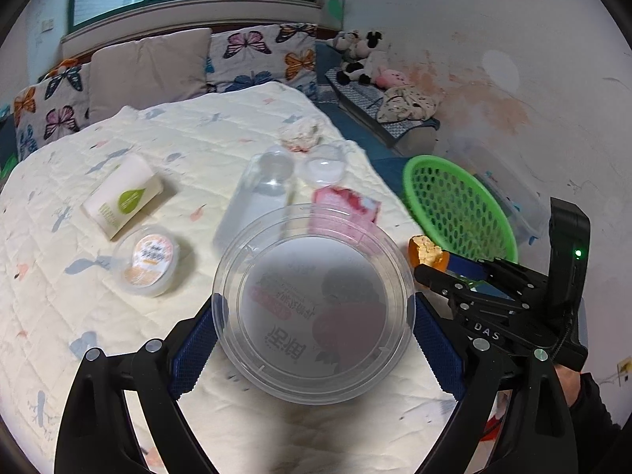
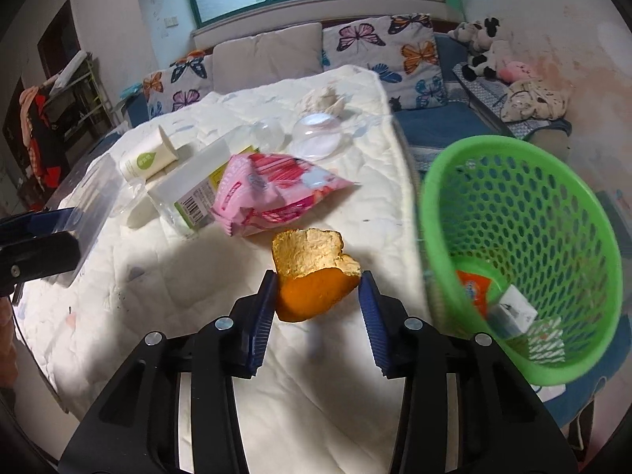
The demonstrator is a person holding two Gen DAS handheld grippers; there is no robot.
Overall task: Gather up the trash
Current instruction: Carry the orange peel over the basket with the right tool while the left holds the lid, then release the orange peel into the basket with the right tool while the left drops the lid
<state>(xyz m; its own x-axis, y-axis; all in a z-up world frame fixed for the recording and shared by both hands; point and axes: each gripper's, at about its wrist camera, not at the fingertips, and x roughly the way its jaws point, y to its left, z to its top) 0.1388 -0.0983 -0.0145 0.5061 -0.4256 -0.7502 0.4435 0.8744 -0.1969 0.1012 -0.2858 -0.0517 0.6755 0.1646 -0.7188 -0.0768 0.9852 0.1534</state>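
Note:
My left gripper (image 1: 314, 316) is shut on a clear round plastic tub (image 1: 312, 304) with a printed label, held above the quilted bed. My right gripper (image 2: 318, 296) is shut on a piece of orange peel (image 2: 312, 272), held just left of the green mesh basket (image 2: 525, 233); the peel also shows in the left wrist view (image 1: 428, 254). On the bed lie a pink snack wrapper (image 2: 268, 193), a clear bottle (image 2: 197, 193), a paper cup (image 2: 148, 158), a clear dome lid (image 2: 320, 136), crumpled tissue (image 2: 322, 100) and a small lidded cup (image 1: 148, 260).
The green basket (image 1: 458, 209) stands off the bed's right edge and holds an orange wrapper (image 2: 474, 288) and a small white box (image 2: 511, 308). Butterfly pillows (image 2: 379, 45) line the bed's far side. Plush toys (image 2: 482, 53) sit on a bench by the wall.

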